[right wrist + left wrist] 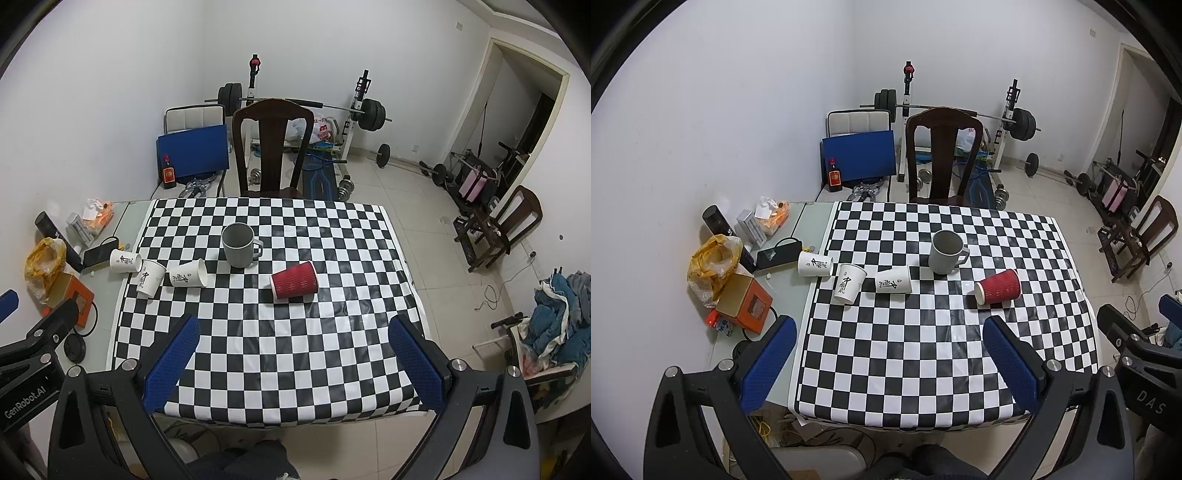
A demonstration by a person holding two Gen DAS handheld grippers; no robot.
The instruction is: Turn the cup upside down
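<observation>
A grey mug (945, 252) (239, 244) stands upright, mouth up, on the checkered tablecloth (905, 350) (280, 354). A red ribbed paper cup (997, 287) (294, 281) lies on its side to the mug's right. Three white paper cups with black writing sit to the left: one on its side (893, 281) (187, 275), one tilted (847, 283) (149, 278), one on its side at the cloth's edge (814, 263) (125, 261). My left gripper (892, 363) is open and empty above the near table edge. My right gripper (293, 363) is open and empty, also near the front edge.
Left of the cloth lie an orange box (744, 303), a yellow bag (713, 260), a black cylinder (714, 219) and tissues (772, 214). A dark wooden chair (942, 155) stands behind the table. Weights and a barbell rack (1015, 118) stand on the floor beyond.
</observation>
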